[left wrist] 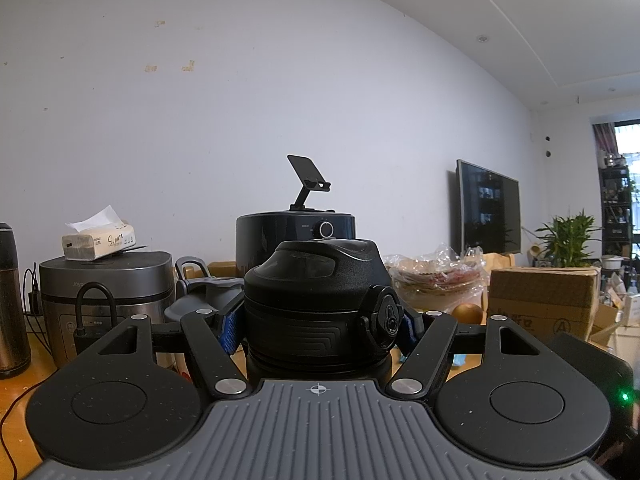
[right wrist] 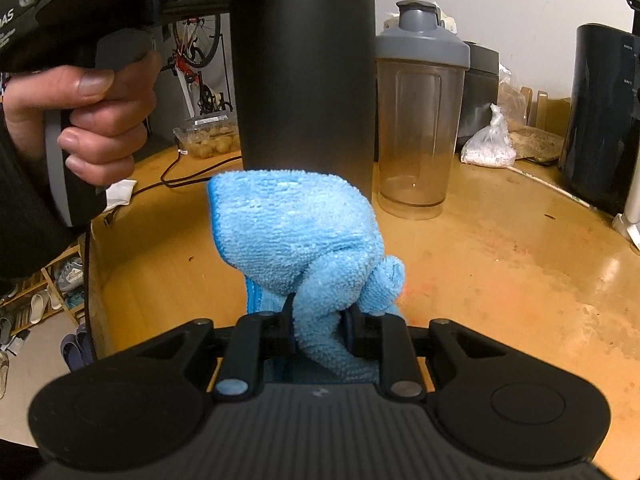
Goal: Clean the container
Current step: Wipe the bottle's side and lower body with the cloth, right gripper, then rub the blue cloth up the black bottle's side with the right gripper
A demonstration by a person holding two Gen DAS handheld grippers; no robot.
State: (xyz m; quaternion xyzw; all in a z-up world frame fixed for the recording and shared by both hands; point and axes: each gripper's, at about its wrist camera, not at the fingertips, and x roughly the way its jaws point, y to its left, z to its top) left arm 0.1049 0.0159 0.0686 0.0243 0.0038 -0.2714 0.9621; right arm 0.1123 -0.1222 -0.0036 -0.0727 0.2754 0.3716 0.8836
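Worn orange-brown surface (right wrist: 500, 264) under your right claw (right wrist: 320, 320), stained and scuffed, white wall behind.

Right claw: jaws narrow, pinched on a bunched blue cloth (right wrist: 296, 236). Cloth wad bulges just ahead of the fingers, its top edge against the lower part of the black bottle (right wrist: 304, 80). Whether it presses or only touches, cannot tell.

Black bottle hangs upright directly ahead of the right claw, raised off the surface; its base is hidden behind the cloth.

Left claw (left wrist: 318, 320): clamped around the same bottle at the neck, blue pads (left wrist: 230, 330) against both sides, just below the black flip lid (left wrist: 316, 280). Lid fills the space right in front of the fingers. From the right wrist view, your left hand (right wrist: 84, 120) grips the handle, up and left of the right claw.

Beyond the bottle, to the right of the right claw: a smoky shaker cup (right wrist: 420, 120) with a grey lid, standing on the surface. Further right: a knotted plastic bag (right wrist: 490, 148) of white grains, then a tall dark appliance (right wrist: 600, 120).

Ahead of the left claw, past the lid: a black cooker (left wrist: 296, 236) with a dial. Left of it, a silver rice cooker (left wrist: 108, 288) with a tissue pack (left wrist: 98, 240) on top. Far right: a cardboard box (left wrist: 540, 300), a wall television (left wrist: 488, 208).
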